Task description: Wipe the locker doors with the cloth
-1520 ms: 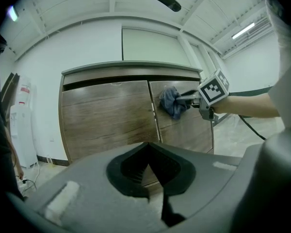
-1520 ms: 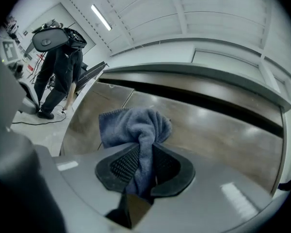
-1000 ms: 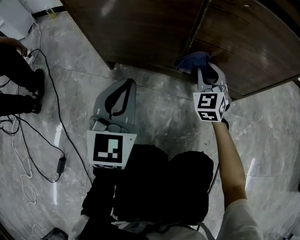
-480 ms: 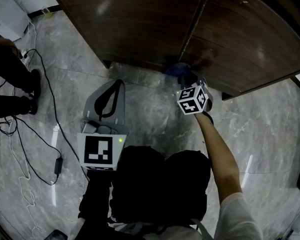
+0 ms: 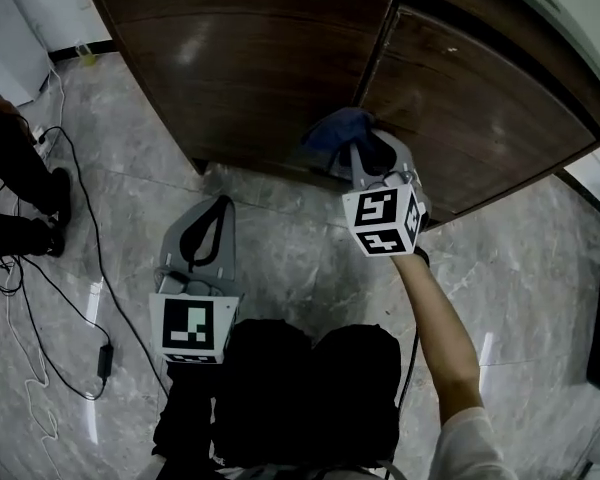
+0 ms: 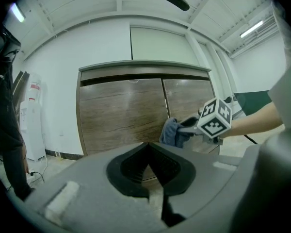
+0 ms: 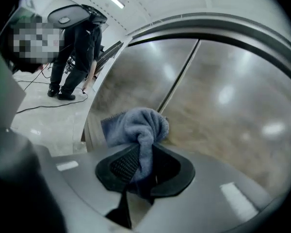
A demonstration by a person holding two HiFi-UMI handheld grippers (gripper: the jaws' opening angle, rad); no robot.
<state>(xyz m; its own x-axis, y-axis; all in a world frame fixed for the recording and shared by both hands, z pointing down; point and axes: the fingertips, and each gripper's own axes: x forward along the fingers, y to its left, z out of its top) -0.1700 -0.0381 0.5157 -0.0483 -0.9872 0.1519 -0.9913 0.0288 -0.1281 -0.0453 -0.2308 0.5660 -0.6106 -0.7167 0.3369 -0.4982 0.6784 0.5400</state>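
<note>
Across the top of the head view run the two dark wooden locker doors (image 5: 270, 68), with a thin vertical seam (image 5: 375, 58) between them and glare patches on the glossy wood. Below them spreads a grey marble floor (image 5: 300, 258). A black cable (image 5: 80, 228) trails over it on the left toward a person in dark clothes (image 5: 20, 198), who stands well apart from the lockers. A white appliance (image 5: 10, 28) stands beside the lockers in the far left corner. Nothing lies between the claws and the doors. The right claw (image 5: 365, 150), carried on a bare outstretched forearm (image 5: 445, 328) with its marker cube (image 5: 383, 221) facing up, is clamped on the blue cloth (image 5: 337, 133). In the right gripper view a fold of cloth (image 7: 138, 125) runs down between the black pads and the rest bunches out past the tips. That bunch sits low on the doors, just left of the seam, and appears to rest against the wood. The left claw (image 5: 212, 213) hangs over the floor, well short of the lockers. Its jaws meet at the tips with nothing between them.
</note>
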